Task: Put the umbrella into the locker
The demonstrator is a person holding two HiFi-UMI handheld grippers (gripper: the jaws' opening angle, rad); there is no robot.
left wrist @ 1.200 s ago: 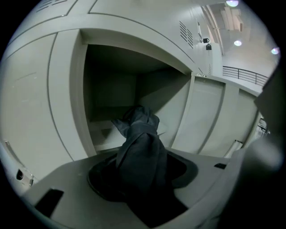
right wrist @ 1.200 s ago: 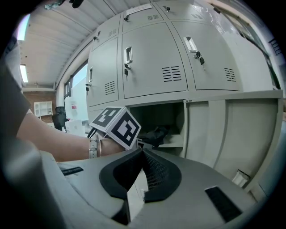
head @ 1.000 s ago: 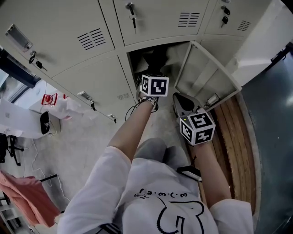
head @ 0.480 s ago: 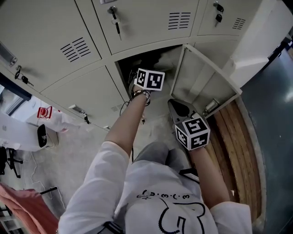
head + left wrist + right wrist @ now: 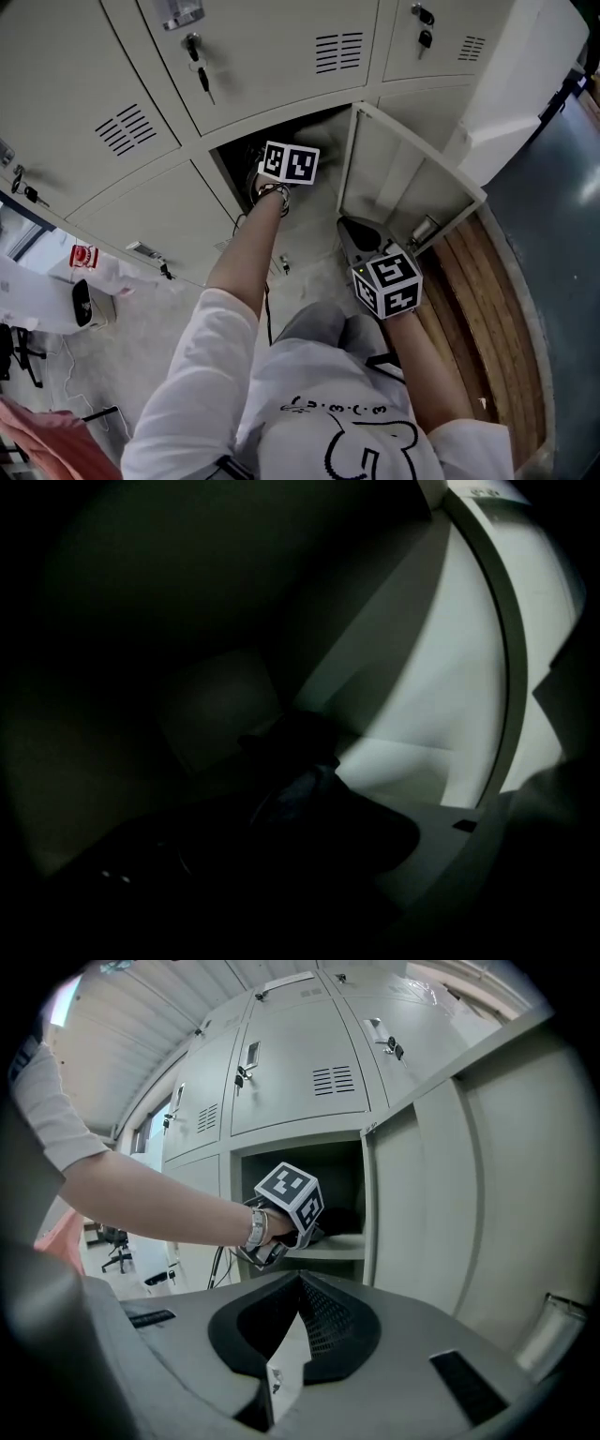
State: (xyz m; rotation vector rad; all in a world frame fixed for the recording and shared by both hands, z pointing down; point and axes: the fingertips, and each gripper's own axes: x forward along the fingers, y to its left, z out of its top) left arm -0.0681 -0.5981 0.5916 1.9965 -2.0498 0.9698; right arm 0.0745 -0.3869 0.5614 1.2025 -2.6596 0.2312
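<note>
- Reaching into the open compartment of the locker [image 5: 253,56], the left gripper [image 5: 288,162] has its marker cube at the opening; its front end is inside, out of the head view.
- Left gripper view: almost black. A dark bundle with a greyish fold, taken to be the umbrella [image 5: 298,785], lies on the compartment floor right at this gripper's front.
- Left jaws: lost in shadow, so I cannot tell whether they are apart, together or on the umbrella.
- Compartment side wall and front frame show pale at the right of that view.
- Right gripper [image 5: 349,230] is outside the locker, low and beside the open door [image 5: 394,178], pointing at the compartment.
- Right jaws: tips together, nothing between them [image 5: 300,1283].
- Right gripper view shows the left gripper [image 5: 291,1204] at the compartment's lower edge, with the forearm extended to it.
- Keys [image 5: 199,75] hang in the shut doors above.
- Wooden flooring [image 5: 478,319] runs along the person's right.
</note>
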